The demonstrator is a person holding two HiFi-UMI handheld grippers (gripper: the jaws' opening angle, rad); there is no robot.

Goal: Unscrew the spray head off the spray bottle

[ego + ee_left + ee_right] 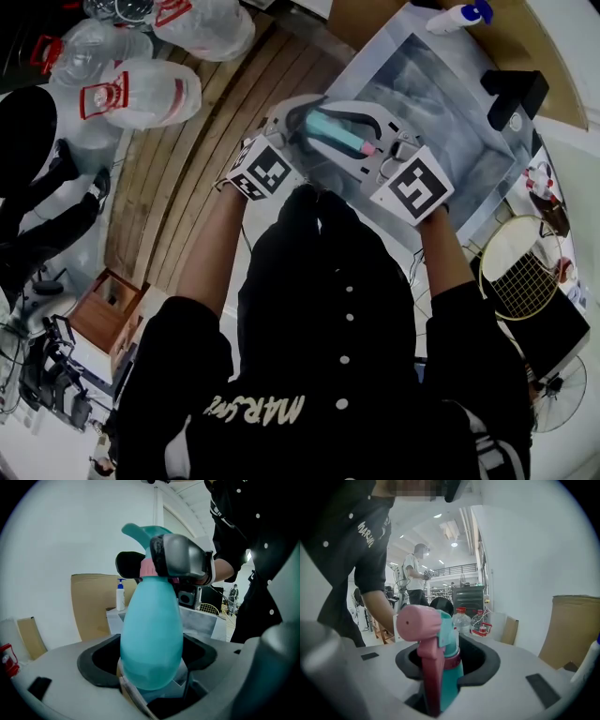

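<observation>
A turquoise spray bottle lies nearly level between my two grippers, above the grey table. My left gripper is shut on the bottle's rounded body, whose base sits deep between the jaws. The spray head has a pink nozzle, a dark pink trigger and a pink collar. My right gripper is shut on that head, which fills the gap between its jaws. In the left gripper view the right gripper wraps the collar. The thread under the collar is hidden.
A grey metal table lies under the grippers, with a black block and a white bottle with a blue head at its far side. Large water jugs lie on the wooden floor at left. A racket lies at right. A person stands in the background.
</observation>
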